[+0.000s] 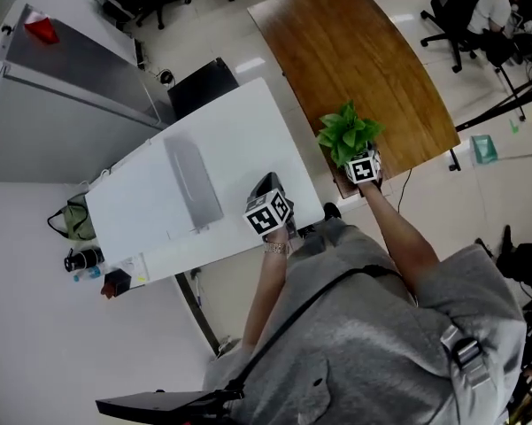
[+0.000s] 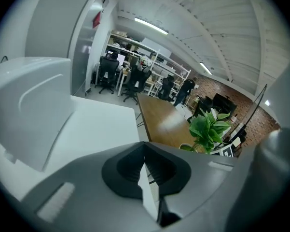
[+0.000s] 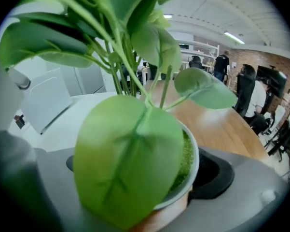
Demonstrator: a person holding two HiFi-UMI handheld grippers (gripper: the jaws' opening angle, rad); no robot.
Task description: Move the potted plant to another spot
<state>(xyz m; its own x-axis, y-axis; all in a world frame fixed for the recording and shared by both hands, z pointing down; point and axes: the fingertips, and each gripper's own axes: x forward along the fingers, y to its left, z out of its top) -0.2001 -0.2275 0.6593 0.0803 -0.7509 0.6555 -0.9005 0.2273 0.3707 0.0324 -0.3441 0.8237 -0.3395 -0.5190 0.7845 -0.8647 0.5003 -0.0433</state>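
Right gripper (image 3: 154,187) clamped on plant (image 1: 348,131), pot (image 3: 195,164) seated tight between fingers (image 3: 217,175). Pot round, with smooth white rim, tan lower body and green moss-like fill. Leaves broad and glossy on thin stems. Plant at near edge of wood table (image 1: 354,51), right of white table (image 1: 212,140); cannot tell whether resting or lifted. Left gripper (image 2: 145,167) empty, black pads (image 2: 123,168) nearly together with only a thin slit between, over near right corner of white table. Wood top glossy brown with curved outline; white top matte, rectangular.
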